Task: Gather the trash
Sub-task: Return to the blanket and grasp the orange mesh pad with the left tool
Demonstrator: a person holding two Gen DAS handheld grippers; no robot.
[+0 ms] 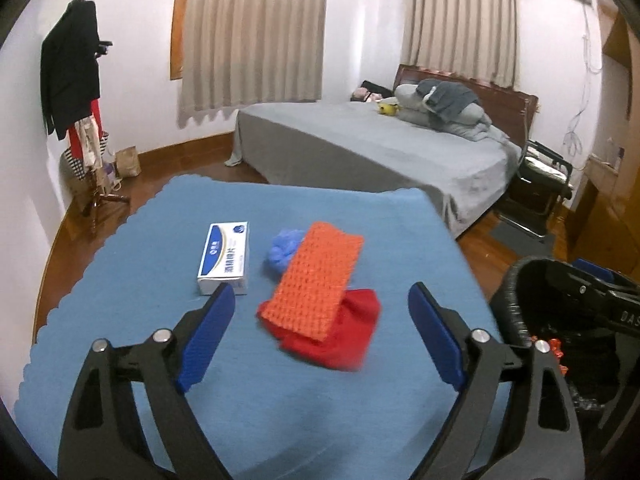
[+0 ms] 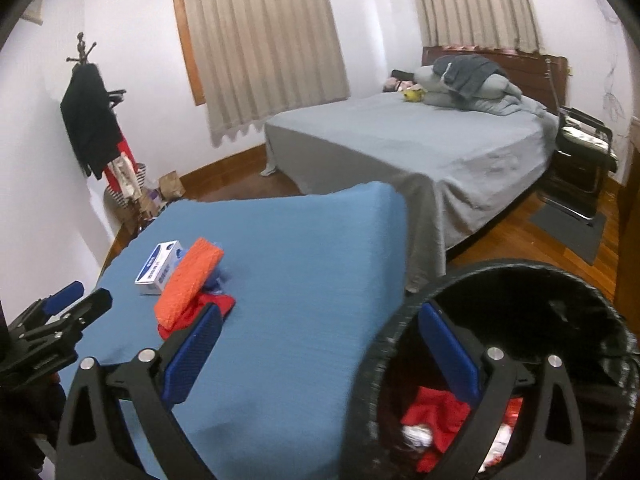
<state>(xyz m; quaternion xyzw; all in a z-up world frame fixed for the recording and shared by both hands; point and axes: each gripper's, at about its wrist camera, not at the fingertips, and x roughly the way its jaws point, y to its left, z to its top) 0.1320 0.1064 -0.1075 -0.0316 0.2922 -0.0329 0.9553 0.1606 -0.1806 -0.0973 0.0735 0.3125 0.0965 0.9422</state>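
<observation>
Hovering wide open and empty, the left claw (image 1: 320, 332) is aimed at the red trash (image 1: 344, 336) on the bench (image 1: 120, 320). The right claw (image 2: 320, 356), released too, is held over the bin (image 2: 400, 344), likely for dropping.

i see white walls (image 1: 352, 40), beige curtains (image 1: 252, 32) drawn across two windows, a grey-covered bed (image 1: 360, 148) with a dark wooden headboard (image 1: 500, 92), a coat stand (image 1: 84, 92) in the corner, and a reddish wood floor (image 2: 520, 240).
</observation>
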